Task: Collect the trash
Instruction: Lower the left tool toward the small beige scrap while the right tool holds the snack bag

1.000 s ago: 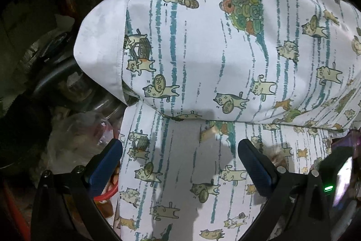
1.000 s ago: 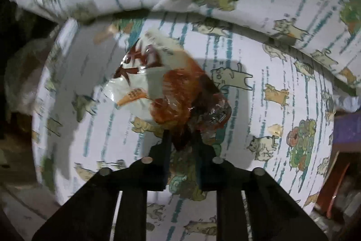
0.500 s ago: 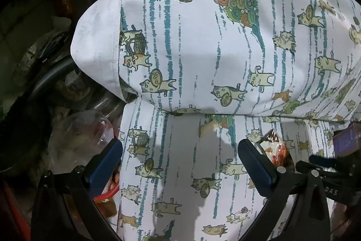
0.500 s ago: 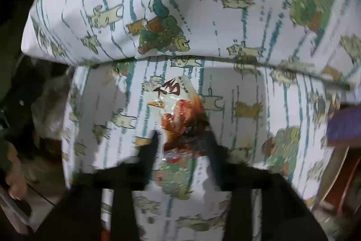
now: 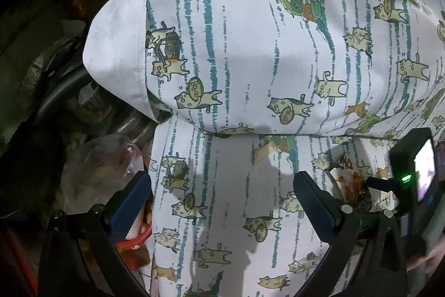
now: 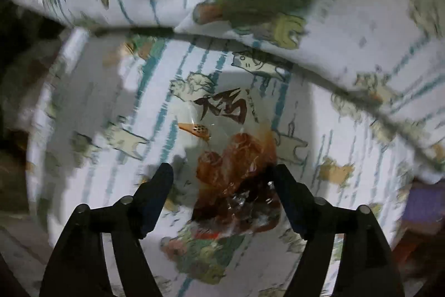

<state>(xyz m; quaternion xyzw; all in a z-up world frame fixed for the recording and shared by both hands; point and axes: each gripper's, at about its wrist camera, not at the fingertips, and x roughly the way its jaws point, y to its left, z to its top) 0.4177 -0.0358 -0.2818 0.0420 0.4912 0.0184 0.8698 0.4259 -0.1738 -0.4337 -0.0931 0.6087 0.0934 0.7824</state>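
Note:
A clear snack wrapper (image 6: 236,163) with red-brown contents and dark printed characters lies on the cat-print sheet (image 6: 347,146). My right gripper (image 6: 224,171) is open, its fingers on either side of the wrapper's lower part. In the left wrist view the wrapper (image 5: 353,185) shows at the right, beside the right gripper's camera body (image 5: 414,171). My left gripper (image 5: 222,194) is open and empty over the sheet (image 5: 230,185), left of the wrapper.
A cat-print pillow (image 5: 264,46) lies just behind the wrapper. Left of the bed is dark clutter: a clear plastic bag (image 5: 103,166), a red-rimmed container (image 5: 133,241) and a metal pot (image 5: 91,107).
My right gripper held the wrapper shut a second ago; its jaws have opened and the wrapper now lies on the sheet between them. The left gripper has barely moved.

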